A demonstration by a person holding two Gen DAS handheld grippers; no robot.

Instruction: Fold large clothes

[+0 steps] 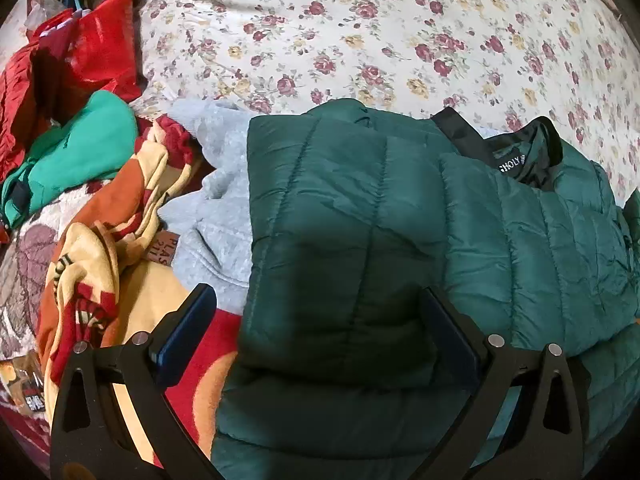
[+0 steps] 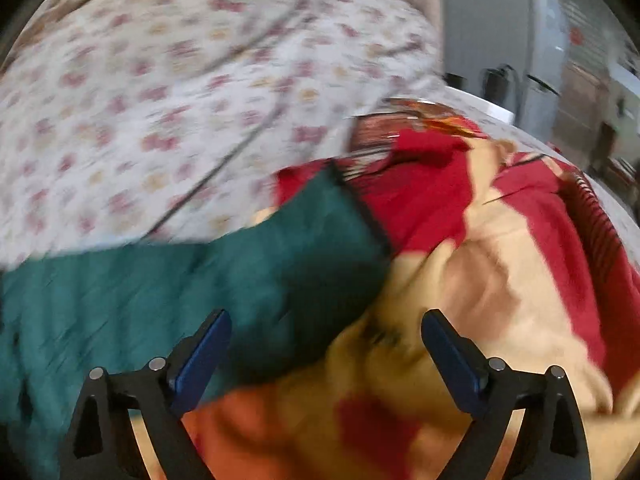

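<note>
My left gripper is spread wide and holds nothing; its two fingers stand on either side of the folded part of the dark green puffer jacket, just above the fabric as far as I can judge. My right gripper is also apart and empty, over the place where the jacket's edge meets the red and yellow blanket (this view is blurred, so I cannot say if it touches anything).

The jacket lies on the bed, one panel already turned over the body, its black collar with a label toward the far side. Left of it I see a grey sweatshirt, then a green garment and red clothes further away. Beyond everything is the flowered bedsheet.

I judge the folding is in the middle: one side fold is made. The next move, I think, needs me to pinch the other side or the near hem, both grippers together, and bring it over without letting the slippery padding spring open.
</note>
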